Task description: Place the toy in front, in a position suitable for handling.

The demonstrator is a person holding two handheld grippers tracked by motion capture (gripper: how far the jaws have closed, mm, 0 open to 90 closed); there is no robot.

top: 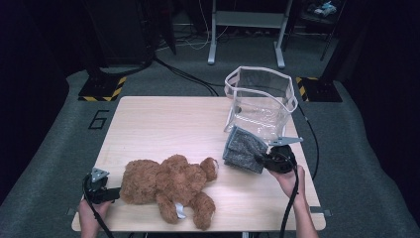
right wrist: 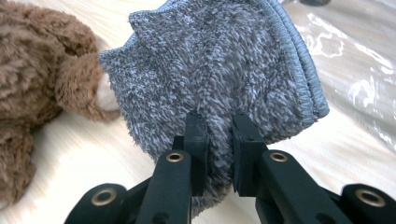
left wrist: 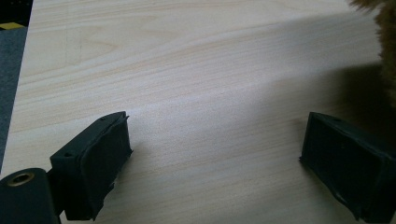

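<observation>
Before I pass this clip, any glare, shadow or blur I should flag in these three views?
High view: evenly lit table, dark surroundings, glare on the clear bag. Left gripper view: sharp wood grain, a broad shadow beside the teddy bear. Right gripper view: grey cloth crisp between the right tongs, bright reflections on the bag's plastic.

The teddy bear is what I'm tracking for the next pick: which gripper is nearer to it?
Left. The left gripper sits open right beside the teddy bear; the right gripper is farther off, clamped on the grey cloth.
</observation>
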